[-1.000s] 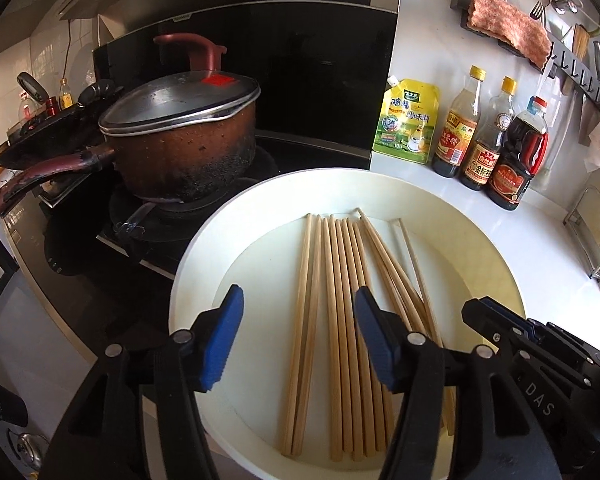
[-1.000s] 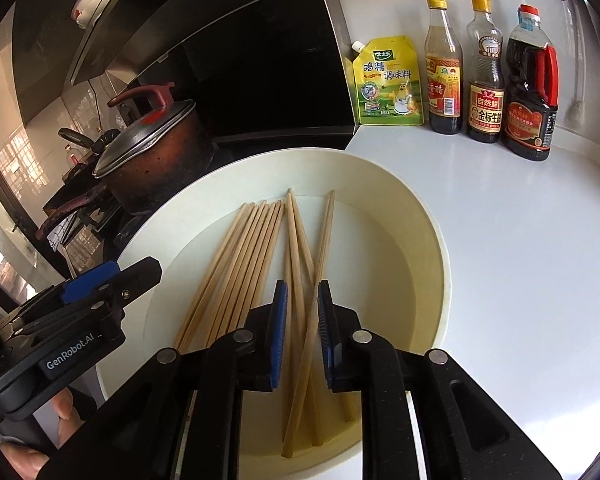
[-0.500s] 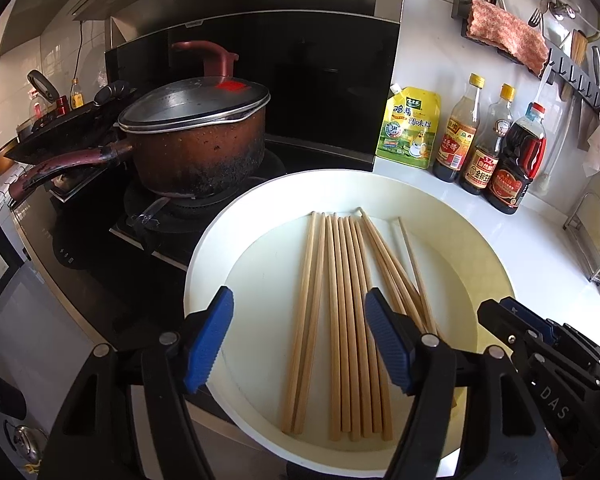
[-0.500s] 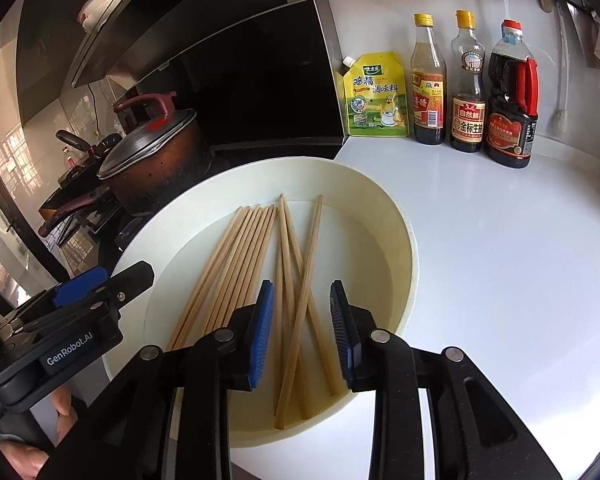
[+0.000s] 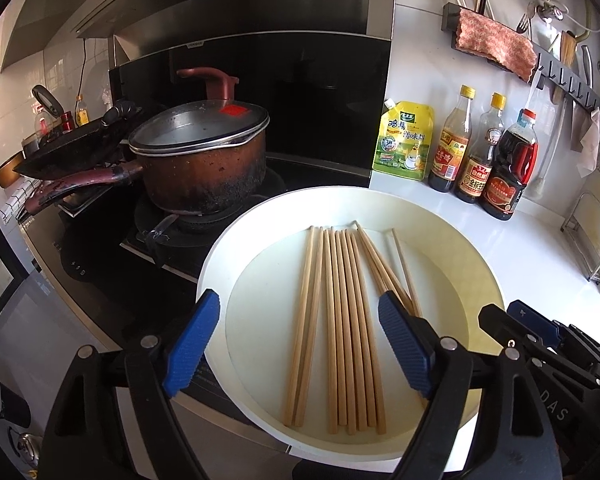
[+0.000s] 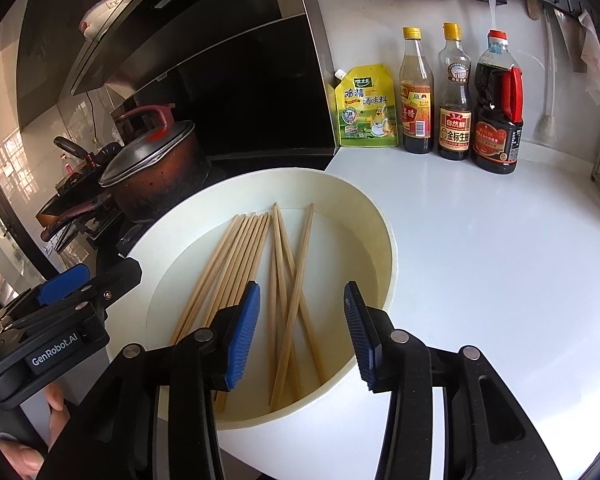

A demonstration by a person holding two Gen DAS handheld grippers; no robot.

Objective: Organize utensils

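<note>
We see a white surface (image 6: 480,264) running up to a black stove (image 5: 112,248), where a scorched brown pot (image 5: 204,168) sits under its lid. A wide cream bowl (image 5: 452,240) rests at the surface's edge beside the stove, and the wooden chopsticks (image 5: 342,320) lie flat on its bottom: most of them side by side in a neat row, a few to the right crossed over one another. Against the wall stand a yellow seasoning pouch (image 6: 366,106) and three sauce bottles (image 6: 454,92). Our left gripper (image 5: 300,344) hovers over the bowl's near rim, its jaws released and spread wide, having just been opening, with nothing pressed between them. Our right gripper (image 6: 300,336) hangs above the crossed sticks, its jaws also just been opening, apart and clear of the sticks.
</note>
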